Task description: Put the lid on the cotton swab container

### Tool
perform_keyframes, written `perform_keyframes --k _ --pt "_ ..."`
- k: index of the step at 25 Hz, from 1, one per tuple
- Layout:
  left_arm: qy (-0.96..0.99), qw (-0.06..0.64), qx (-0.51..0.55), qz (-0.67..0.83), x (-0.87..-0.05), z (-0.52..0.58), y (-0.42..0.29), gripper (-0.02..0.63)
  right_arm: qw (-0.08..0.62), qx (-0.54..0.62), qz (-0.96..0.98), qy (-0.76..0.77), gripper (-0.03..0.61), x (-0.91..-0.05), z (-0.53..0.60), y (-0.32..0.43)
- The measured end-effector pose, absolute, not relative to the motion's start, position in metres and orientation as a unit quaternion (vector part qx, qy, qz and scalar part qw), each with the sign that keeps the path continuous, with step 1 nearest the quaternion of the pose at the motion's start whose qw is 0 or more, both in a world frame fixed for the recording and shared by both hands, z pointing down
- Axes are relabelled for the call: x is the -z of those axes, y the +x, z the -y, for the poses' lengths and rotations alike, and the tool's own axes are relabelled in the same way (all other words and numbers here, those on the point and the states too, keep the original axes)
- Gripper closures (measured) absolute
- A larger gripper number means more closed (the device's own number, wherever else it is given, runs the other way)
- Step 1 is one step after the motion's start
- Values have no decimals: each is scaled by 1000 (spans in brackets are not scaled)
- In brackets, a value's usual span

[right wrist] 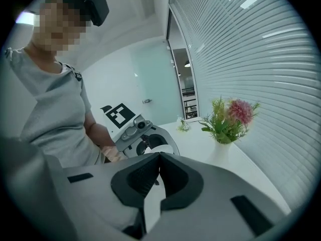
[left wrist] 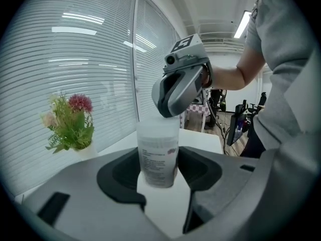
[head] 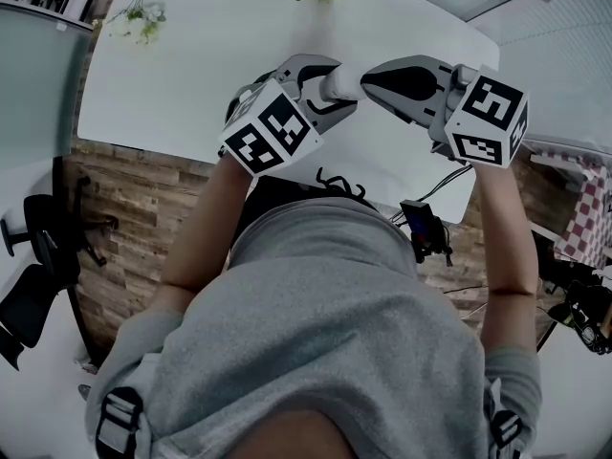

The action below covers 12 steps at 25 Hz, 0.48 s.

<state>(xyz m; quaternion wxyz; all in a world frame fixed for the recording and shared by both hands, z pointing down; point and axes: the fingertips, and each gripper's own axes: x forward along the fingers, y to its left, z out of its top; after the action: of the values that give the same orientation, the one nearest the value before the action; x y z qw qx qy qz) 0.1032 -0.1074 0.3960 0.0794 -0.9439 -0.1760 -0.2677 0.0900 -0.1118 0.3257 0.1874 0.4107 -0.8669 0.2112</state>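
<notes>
A translucent white cotton swab container (left wrist: 158,152) with a printed label stands upright between the jaws of my left gripper (left wrist: 159,170), whose pads press on its sides. In the head view the container (head: 344,80) is held above the white table (head: 172,75) by the left gripper (head: 330,88). My right gripper (head: 369,77) is shut, and its tips rest at the container's top. In the left gripper view the right gripper (left wrist: 168,112) hangs just over the container's upper end. The right gripper (right wrist: 159,159) shows nothing between its jaws. I cannot make out a separate lid.
A pot of pink flowers and greenery (left wrist: 70,124) stands on the table by the window blinds, and it also shows in the right gripper view (right wrist: 228,122). A smaller plant (head: 142,17) sits at the table's far left corner. A black chair (head: 29,256) is on the floor to the left.
</notes>
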Motion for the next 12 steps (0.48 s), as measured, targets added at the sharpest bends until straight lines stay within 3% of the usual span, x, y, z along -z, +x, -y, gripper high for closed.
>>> perform_keyframes --k 12 --pt "-951 85 250 163 -389 114 103 383 104 -221 868 431 554 -317 117 94"
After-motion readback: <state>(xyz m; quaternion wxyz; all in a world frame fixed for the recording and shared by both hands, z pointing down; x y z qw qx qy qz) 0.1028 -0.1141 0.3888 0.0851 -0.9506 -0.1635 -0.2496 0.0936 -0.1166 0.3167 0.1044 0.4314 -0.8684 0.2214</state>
